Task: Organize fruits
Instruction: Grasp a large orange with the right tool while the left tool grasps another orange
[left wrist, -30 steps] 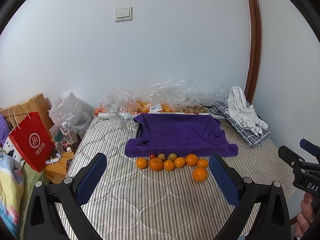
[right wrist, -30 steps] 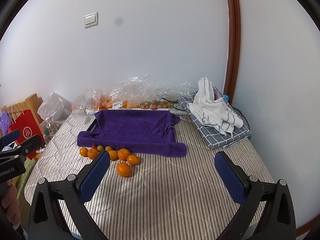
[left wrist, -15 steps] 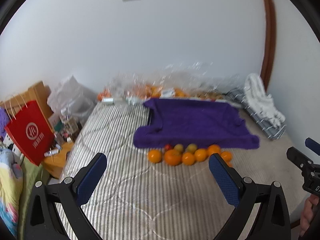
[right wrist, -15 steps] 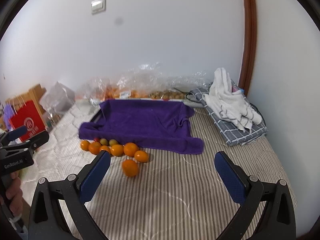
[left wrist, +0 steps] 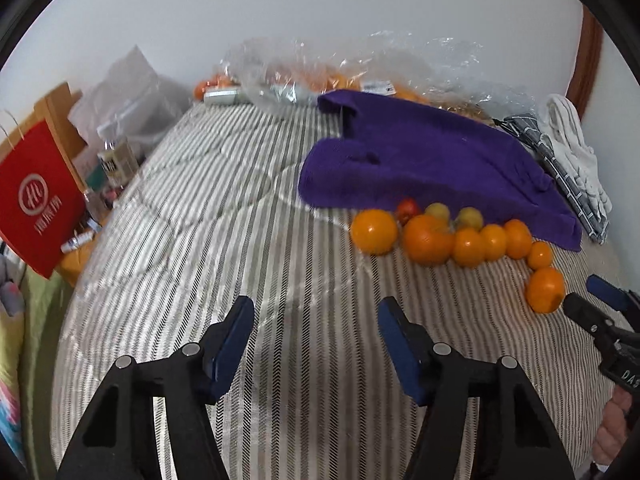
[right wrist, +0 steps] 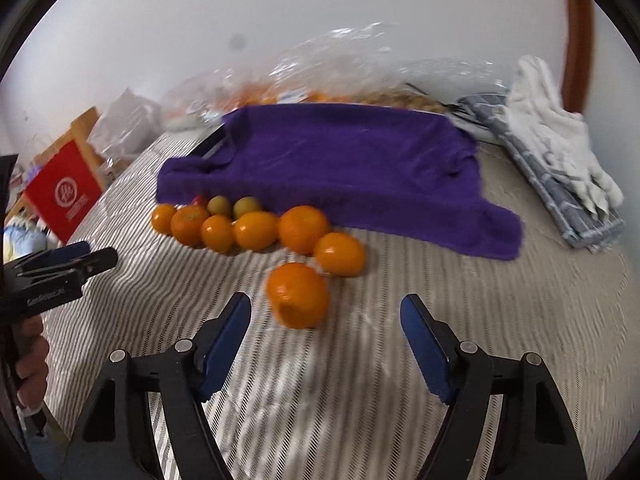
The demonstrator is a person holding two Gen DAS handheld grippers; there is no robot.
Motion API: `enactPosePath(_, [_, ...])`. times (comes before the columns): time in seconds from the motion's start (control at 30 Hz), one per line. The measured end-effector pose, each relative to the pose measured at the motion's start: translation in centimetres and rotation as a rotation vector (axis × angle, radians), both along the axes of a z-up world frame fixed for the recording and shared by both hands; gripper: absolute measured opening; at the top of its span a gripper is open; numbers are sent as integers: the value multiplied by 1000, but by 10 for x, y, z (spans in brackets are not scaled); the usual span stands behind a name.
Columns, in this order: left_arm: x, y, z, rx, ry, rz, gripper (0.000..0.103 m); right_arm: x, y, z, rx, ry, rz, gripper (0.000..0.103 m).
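Several oranges (left wrist: 428,240) lie in a row on the striped bed cover, along the front edge of a purple towel (left wrist: 432,160). A small red fruit (left wrist: 408,208) and two yellow-green fruits (left wrist: 438,211) sit behind them. One orange (right wrist: 298,294) lies apart, just ahead of my right gripper (right wrist: 326,312). That gripper's jaws are closing and its pads do not touch the orange. My left gripper (left wrist: 316,312) hovers over bare cover left of the row. Its jaws are closing with nothing between them.
A red paper bag (left wrist: 36,200) and a bottle (left wrist: 116,164) stand past the bed's left edge. Clear plastic bags of fruit (left wrist: 320,76) line the wall at the back. White cloths (left wrist: 572,152) lie on a folded grey checked cloth at the right.
Both grippers have dropped toward the bed and come closer to the fruit, tilting further down. Both pairs of jaws have narrowed.
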State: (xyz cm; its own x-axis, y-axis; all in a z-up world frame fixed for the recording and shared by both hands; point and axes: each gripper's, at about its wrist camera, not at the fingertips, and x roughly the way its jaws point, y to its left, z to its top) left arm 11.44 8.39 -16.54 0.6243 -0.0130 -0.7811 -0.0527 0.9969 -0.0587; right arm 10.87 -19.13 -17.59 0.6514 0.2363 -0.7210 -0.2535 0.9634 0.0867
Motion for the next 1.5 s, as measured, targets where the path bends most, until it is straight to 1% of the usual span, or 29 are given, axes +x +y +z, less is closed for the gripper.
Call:
enactPosePath(0.07, [1, 3, -6, -29, 13, -1, 62, 3, 9, -5, -10, 5, 16, 77])
enactPosePath(0.13, [3, 6, -11, -54, 24, -5, 61, 9, 15, -13, -13, 40, 24, 75])
enactPosePath(0.17, [3, 7, -13, -59, 24, -6, 61, 12, 16, -16, -15, 48, 27, 72])
enactPosePath(0.2, [3, 7, -14, -55, 21, -5, 61, 15, 17, -19, -22, 51, 26, 65])
enactPosePath(0.3, [3, 5, -17, -35, 13, -12, 61, 20, 17, -24, -36, 47, 12, 55])
enactPosePath(0.33, [3, 3, -17, -33, 11, -19, 61, 22, 17, -25, -28, 50, 21, 52])
enactPosePath(0.37, [3, 2, -17, -33, 10, -26, 61, 22, 17, -26, -20, 54, 31, 46])
enactPosePath(0.43, [4, -3, -15, -28, 12, -44, 61, 22, 22, -28, -18, 57, 61, 40])
enactPosePath(0.5, [7, -7, -13, -23, 18, -57, 61, 21, 25, -29, -33, 39, 76, 40])
enactPosePath(0.67, [18, -14, -7, -30, 24, -76, 61, 15, 18, -24, -36, 31, 75, 39])
enactPosePath(0.8, [34, -19, -10, -5, 12, -56, 61, 11, 0, -20, -50, 9, 31, 39])
enactPosePath(0.87, [42, -22, -14, -1, 25, -60, 61, 9, -13, -19, -43, 12, 1, 40])
enactPosePath(1.03, [55, -29, -19, -11, 24, -71, 60, 5, -39, -15, -37, -14, -50, 40])
enactPosePath(1.2, [64, -30, -23, -40, 4, -68, 60, 3, -55, -15, -14, -5, -88, 40])
enactPosePath(1.27, [65, -30, -24, -54, -6, -68, 57, 4, -58, -16, -12, -1, -97, 40])
enactPosePath(1.3, [65, -30, -24, -63, -12, -69, 52, 4, -58, -16, -11, 2, -101, 40])
enactPosePath(1.33, [65, -29, -24, -78, -18, -75, 38, 5, -60, -16, -6, 8, -108, 40])
enactPosePath(1.37, [65, -29, -23, -91, -20, -79, 34, 5, -61, -16, -1, 12, -112, 39])
enactPosePath(1.43, [65, -28, -22, -106, -19, -82, 34, 7, -62, -16, 3, 16, -120, 40])
enactPosePath(1.5, [62, -28, -19, -101, -21, -85, 34, 8, -63, -12, 3, 22, -135, 40])
